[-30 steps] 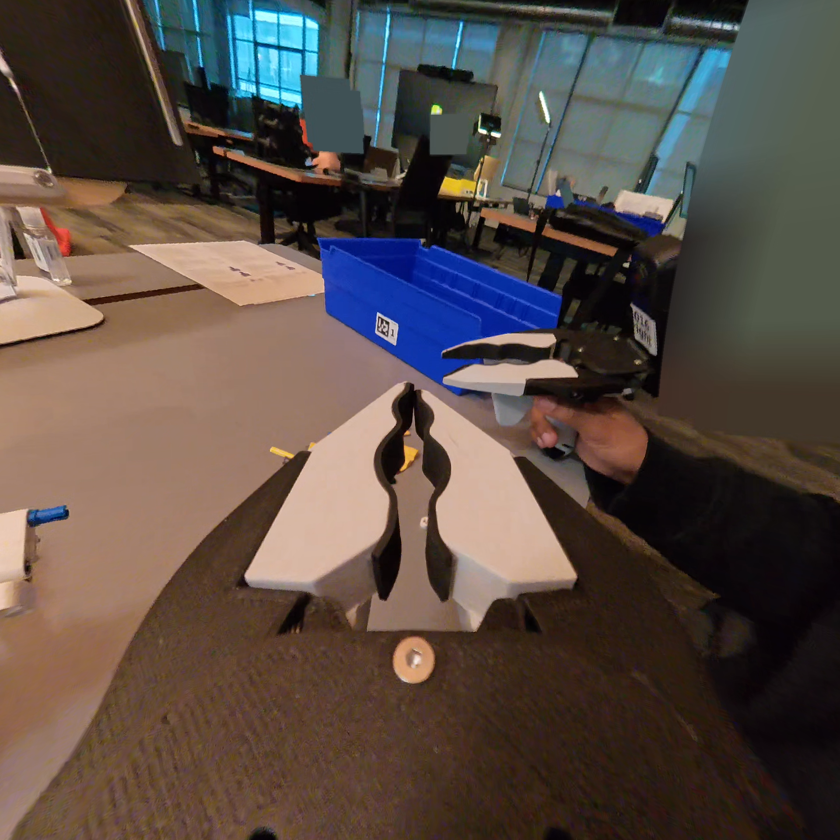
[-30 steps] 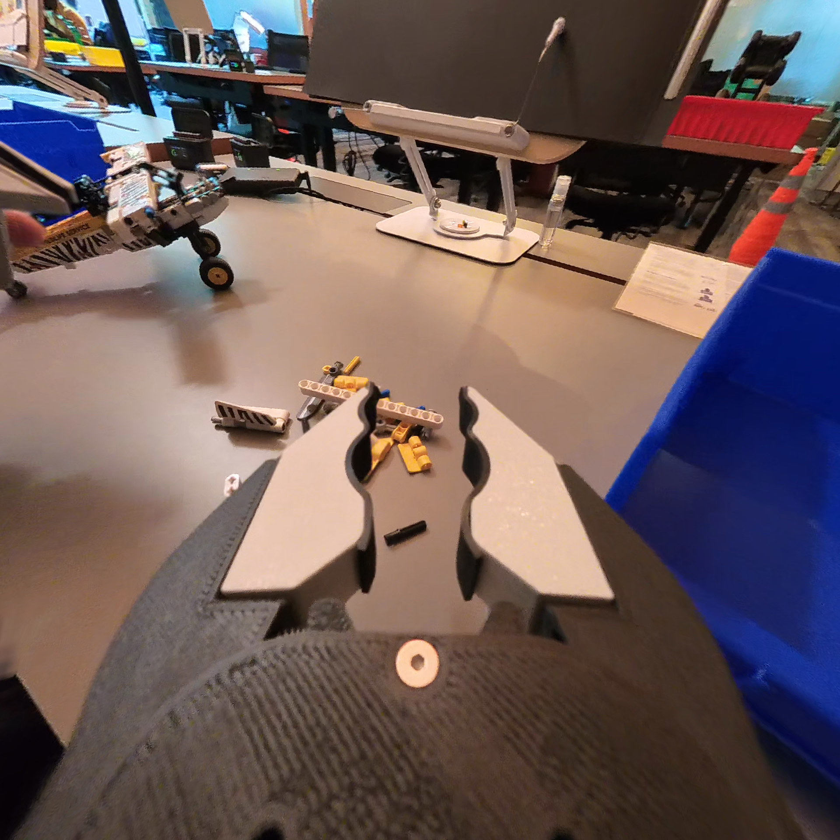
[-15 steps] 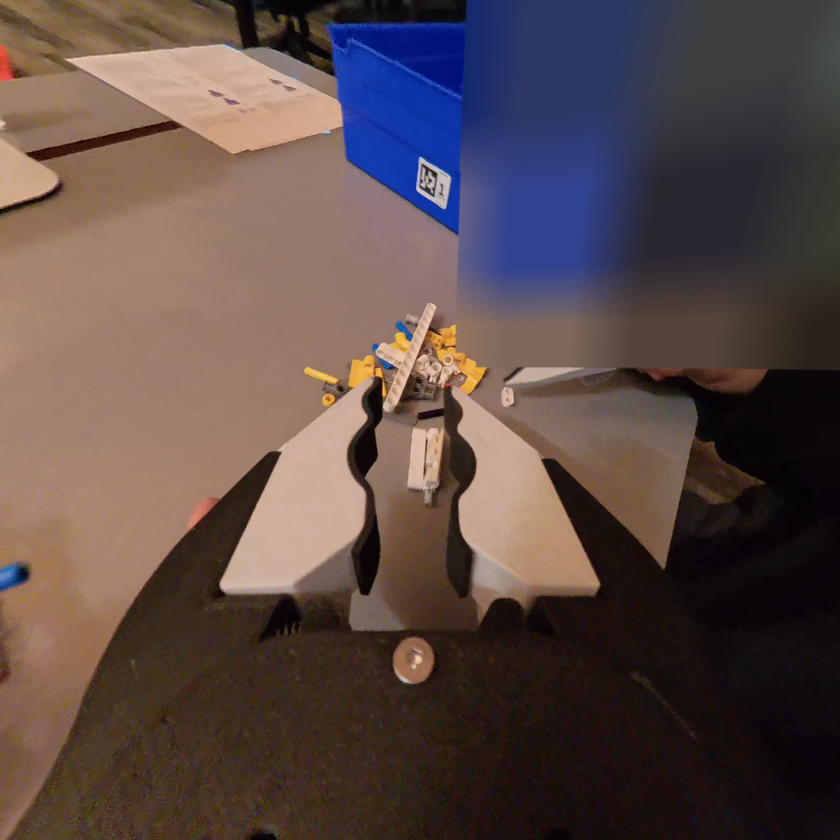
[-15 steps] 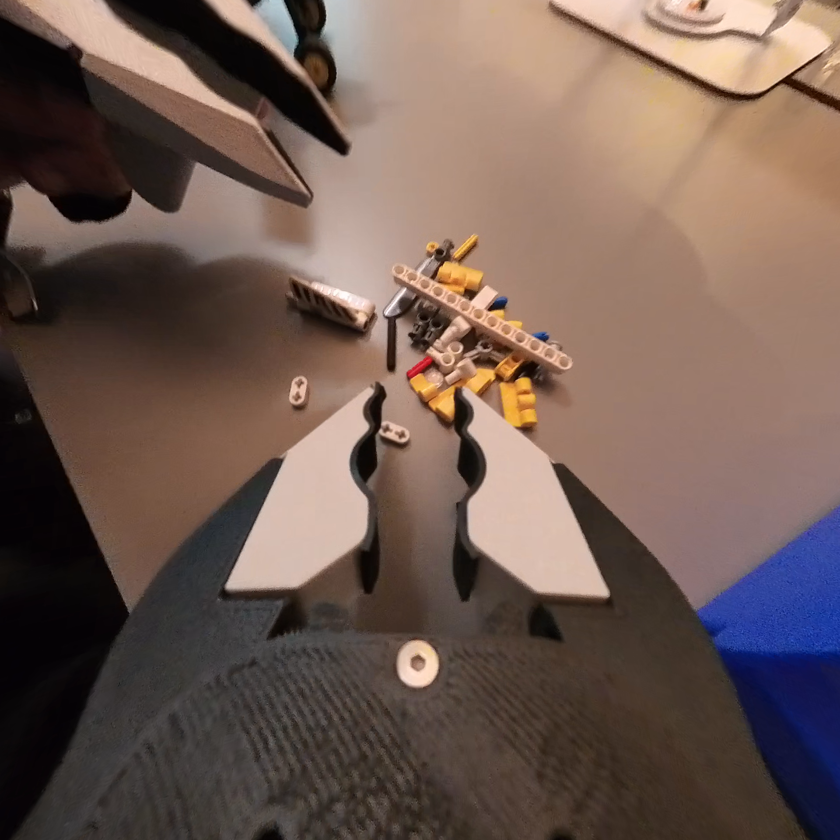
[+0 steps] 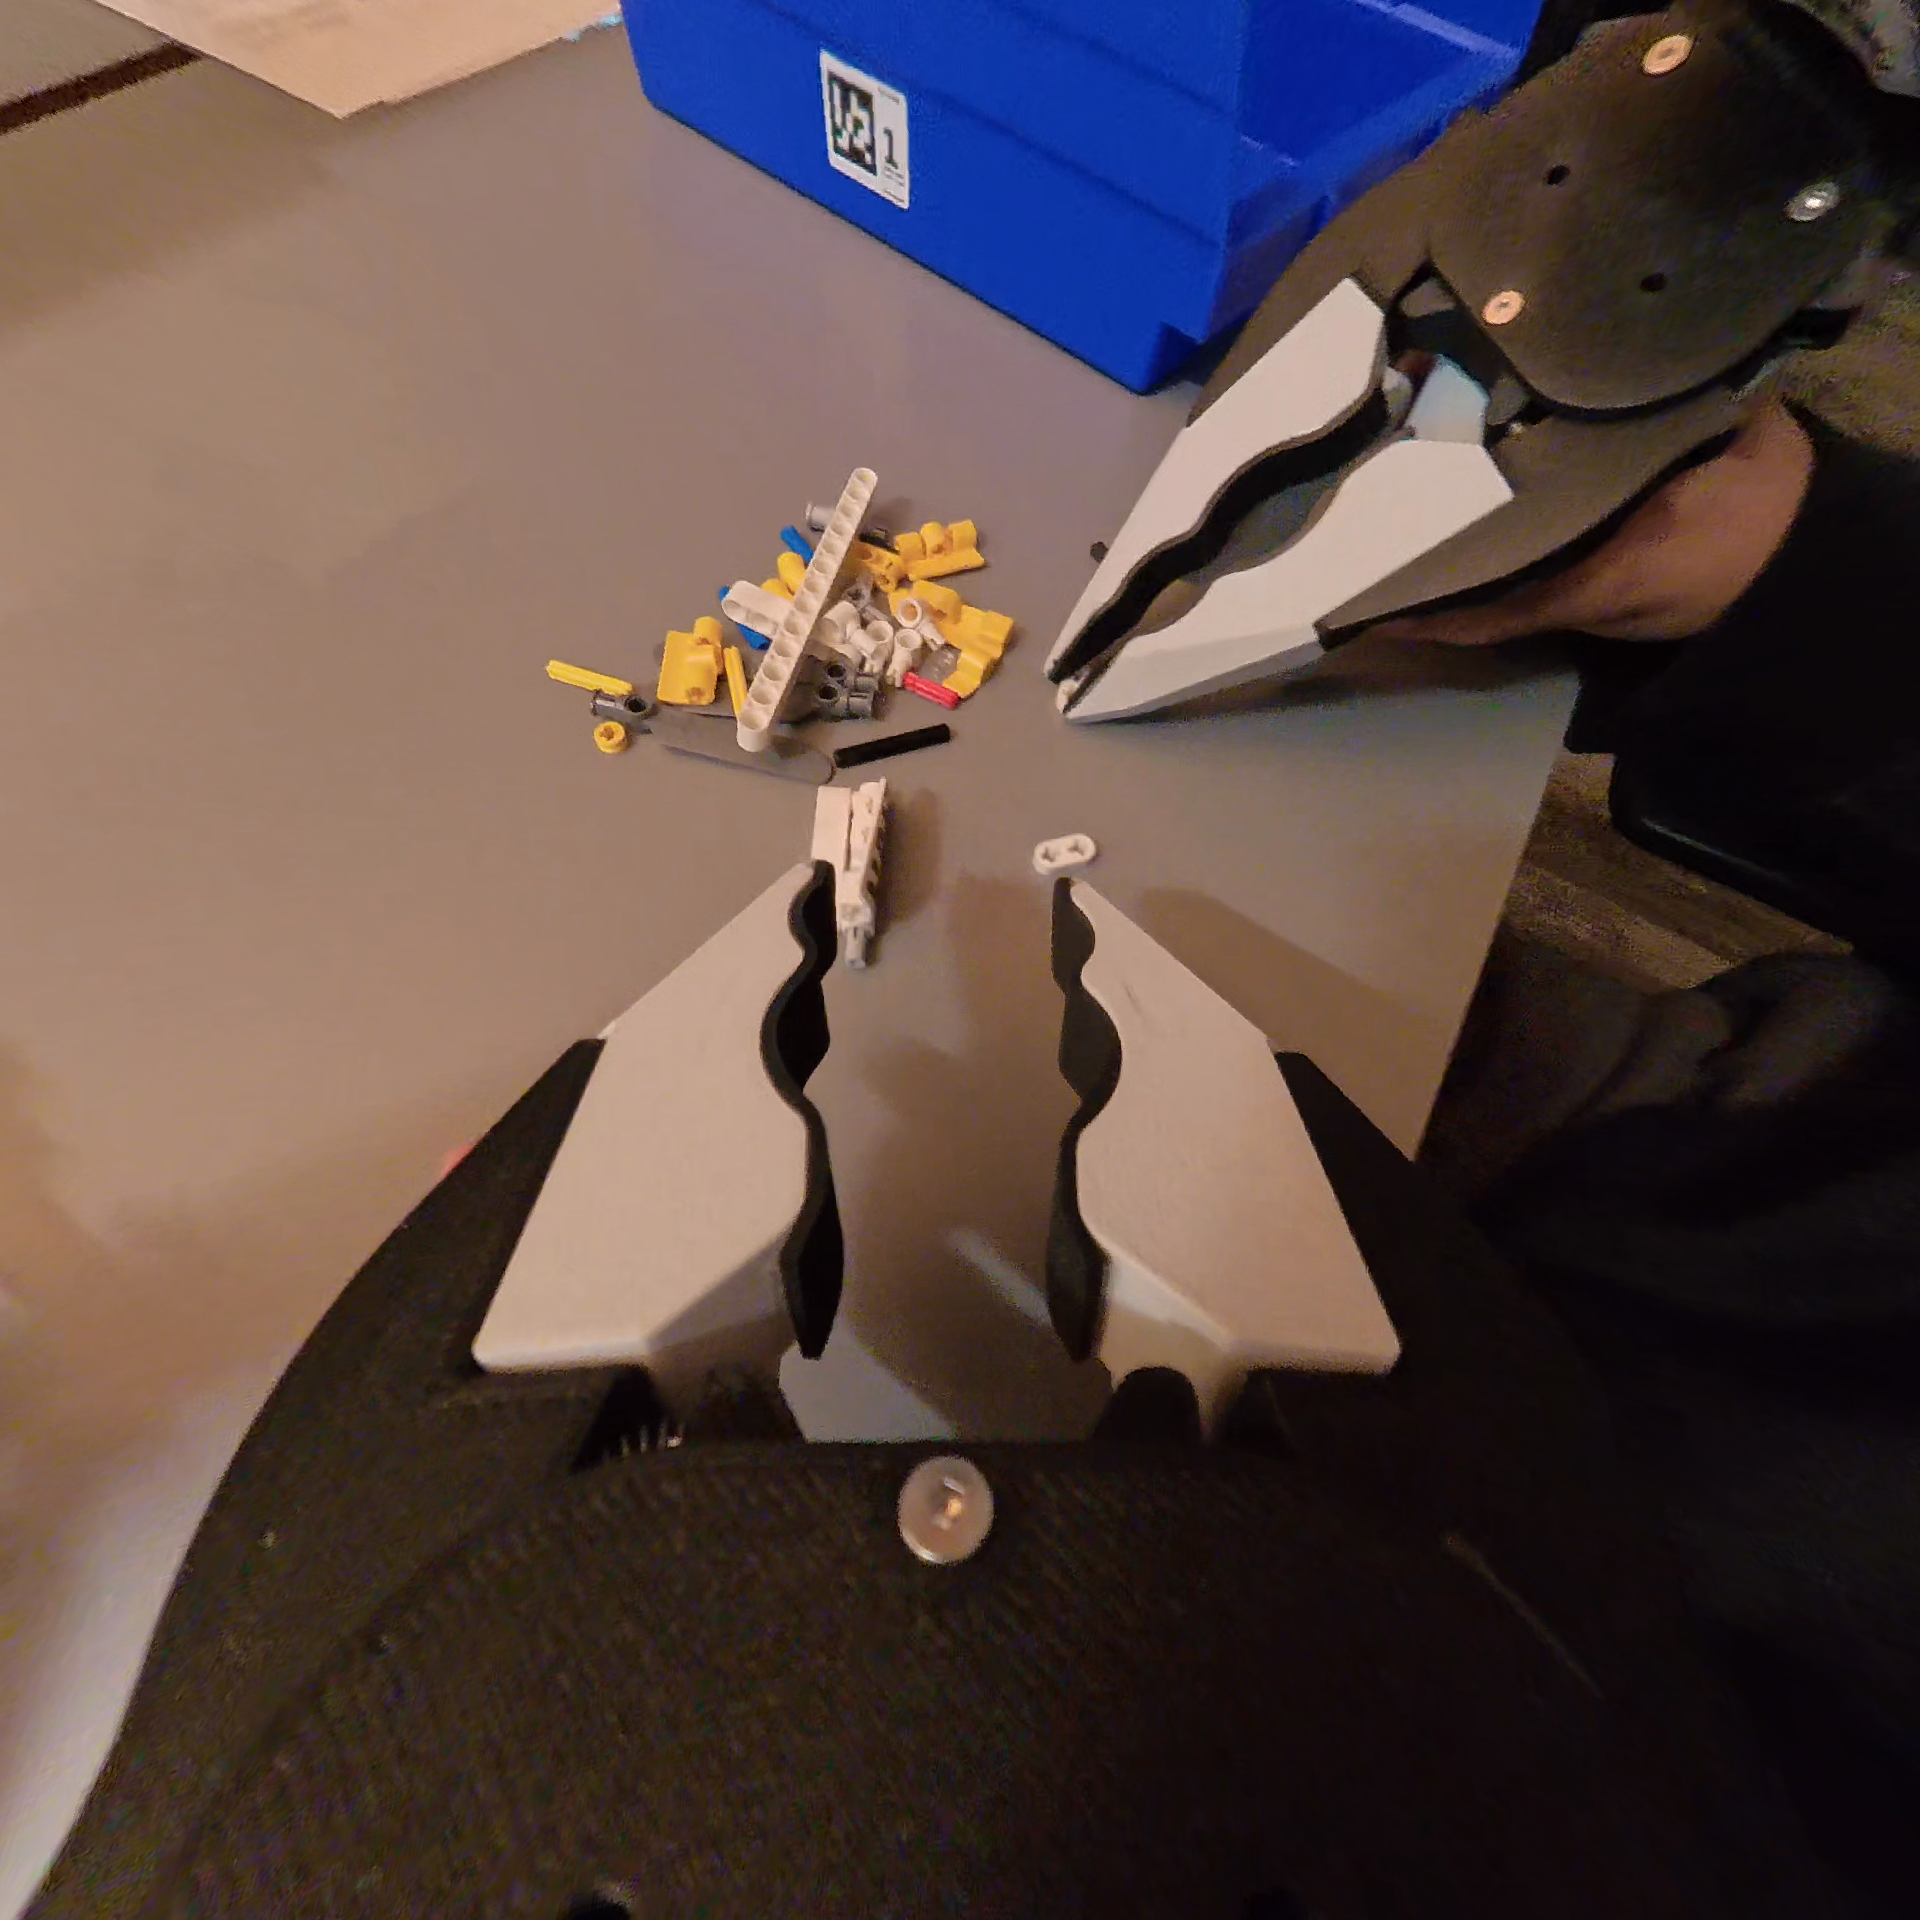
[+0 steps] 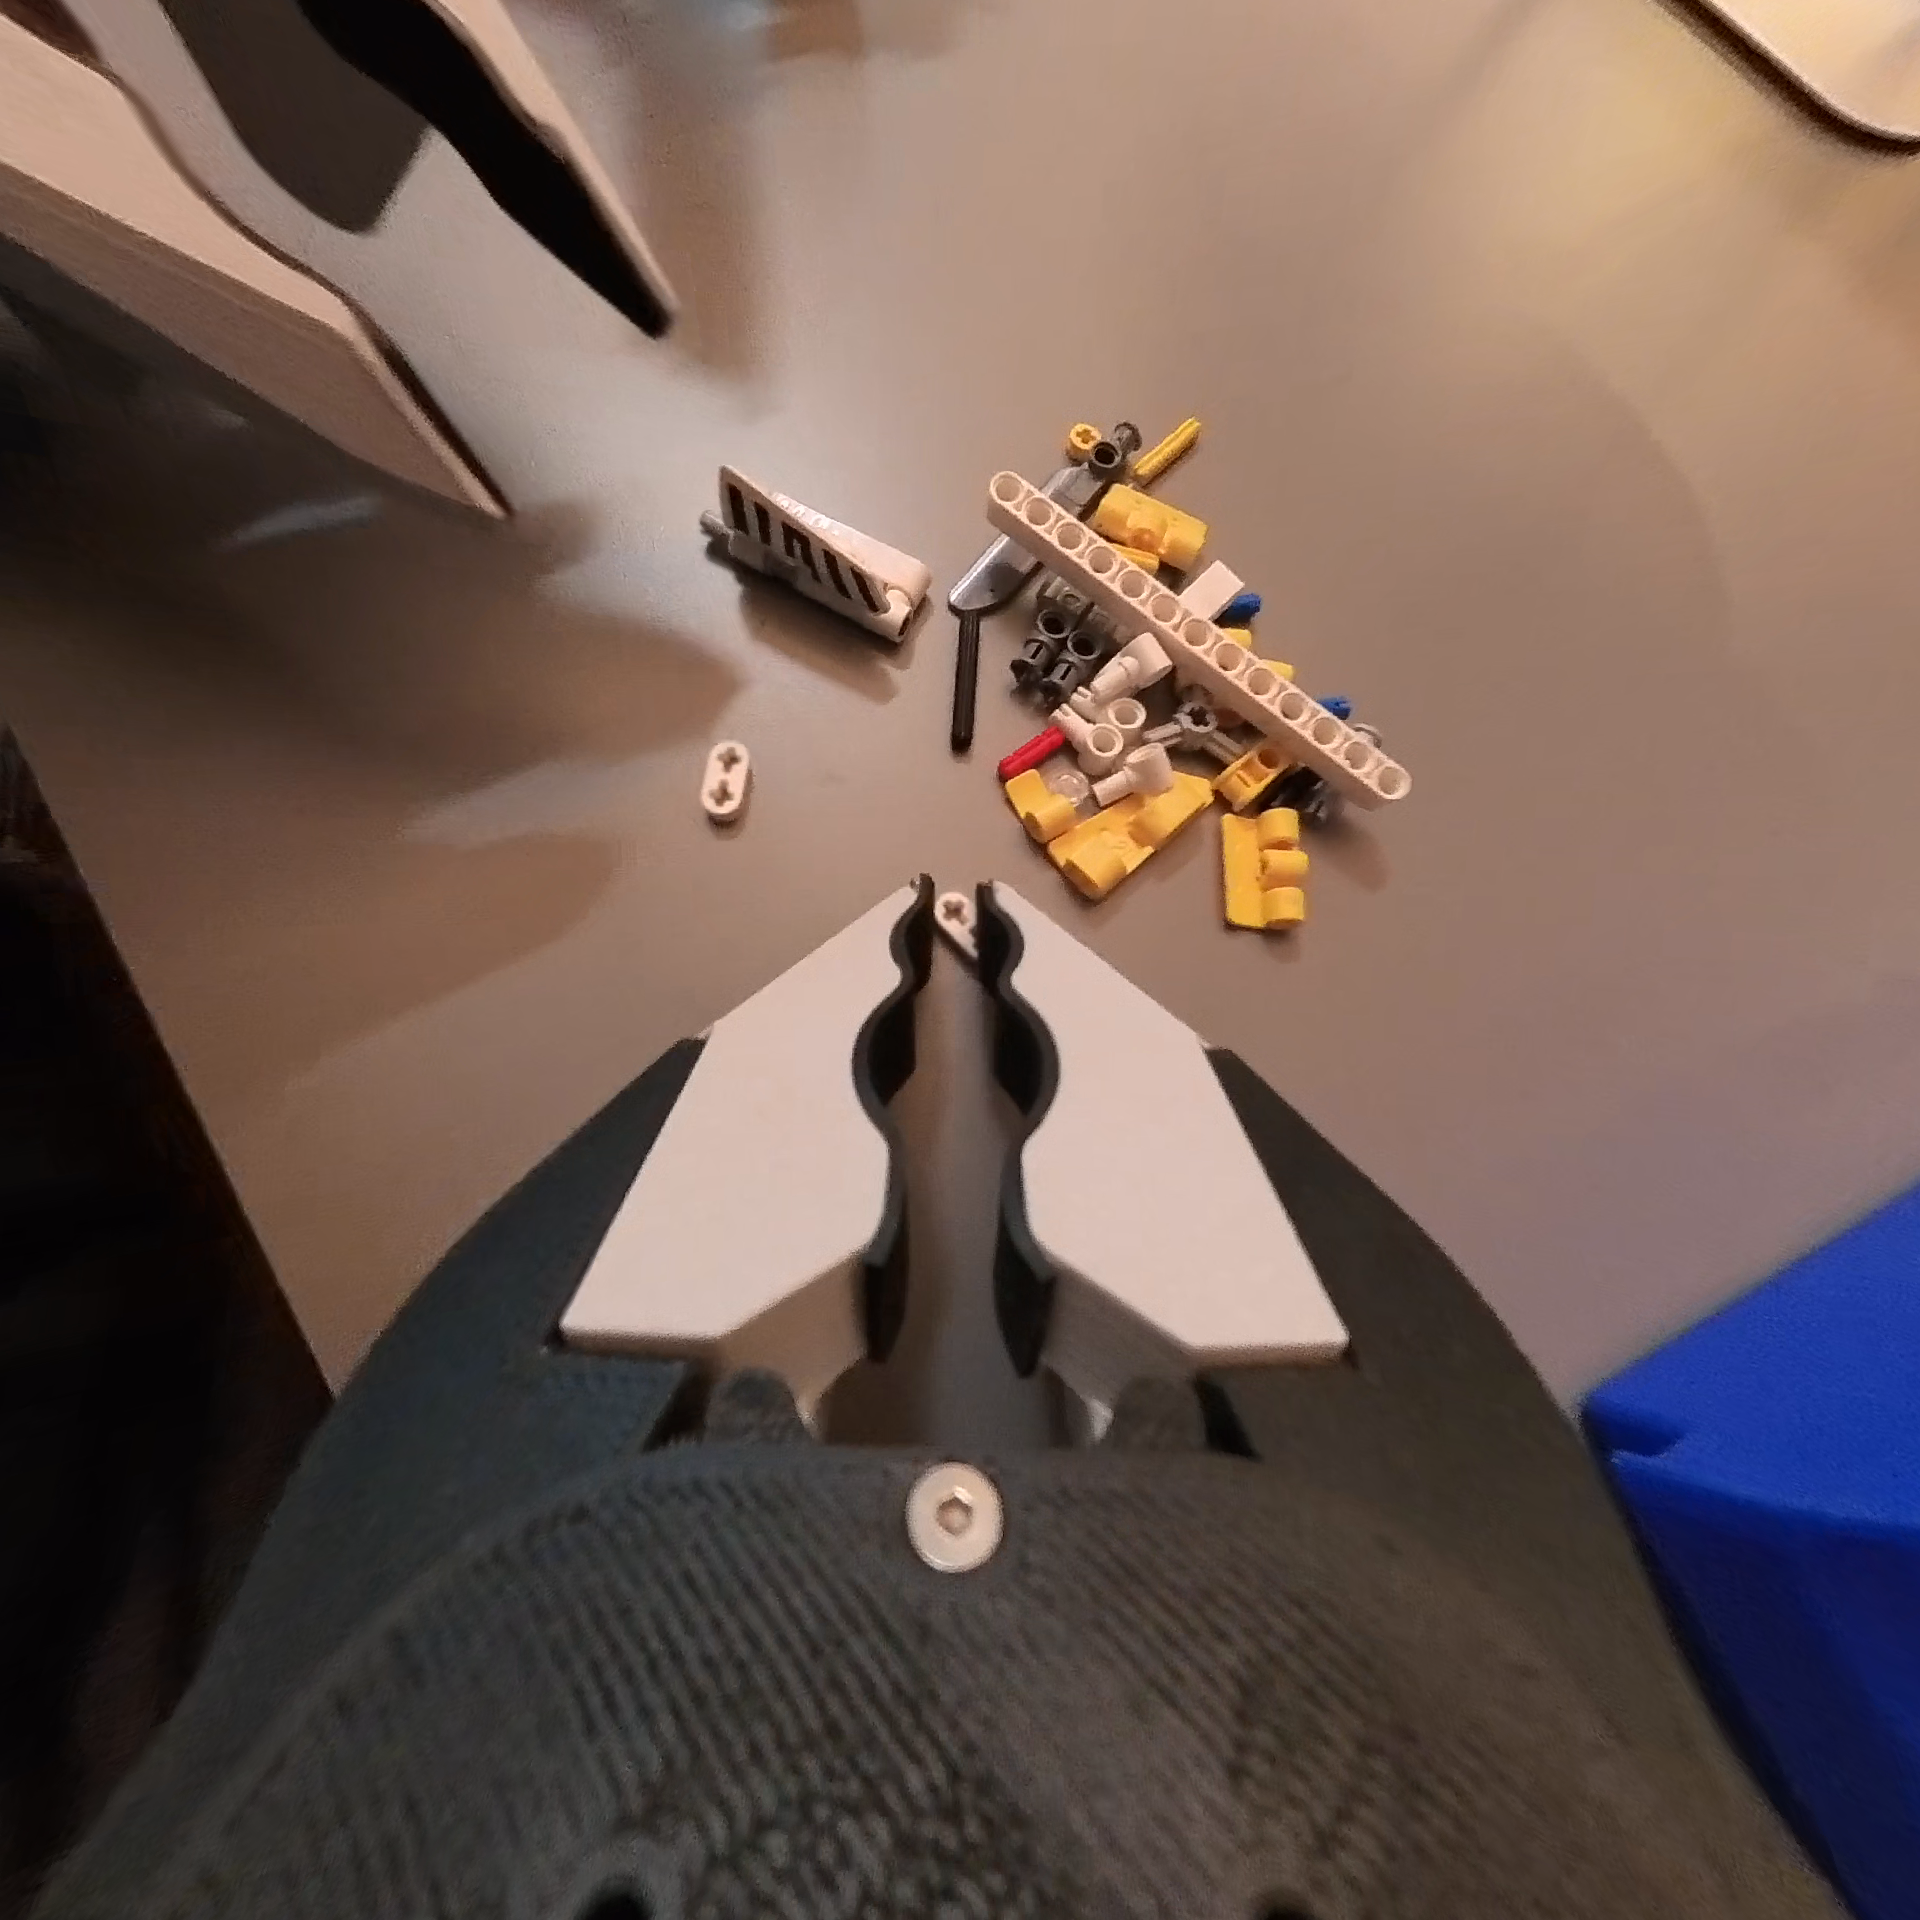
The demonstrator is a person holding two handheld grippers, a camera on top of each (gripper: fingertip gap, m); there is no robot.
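**Right gripper** [image 6: 951, 899]: jaws drawn in to a narrow slit. A small white two-hole link [image 6: 956, 920] sits slantwise between the very tips, low over the table [image 5: 312, 520]. It bears on the right pad. Contact on the left pad is not plain, but the piece appears pinched. The left wrist view shows a white speck at the same tips.

**Assessment of hold:** marginal. The link is caught at the extreme tip and skewed, so it looks liable to pivot or slip. A squarer, deeper bite would be sounder.

**Left gripper** [image 5: 935, 894]: jaws wide apart, holding nothing. A white striped panel [image 5: 854, 868] lies flat on the table right beside the left fingertip. Whether the two touch cannot be told. A spare link [image 5: 1065, 852] lies just beyond the right fingertip. Neither piece is gripped.

**Surroundings:**
- A pile [image 5: 831, 634] of yellow, white, grey and blue parts lies near both grippers, with a long white beam [image 6: 1195, 634] across it.
- A black axle [image 6: 966, 675] lies loose between the pile and the panel.
- A blue bin [image 5: 1091, 156] stands behind the pile, with paper [image 5: 364, 42] at the far edge.

**Obstructions:** the two grippers point in from opposite sides and stand near each other. The pile's yellow pieces lie just beside the right gripper's tips.
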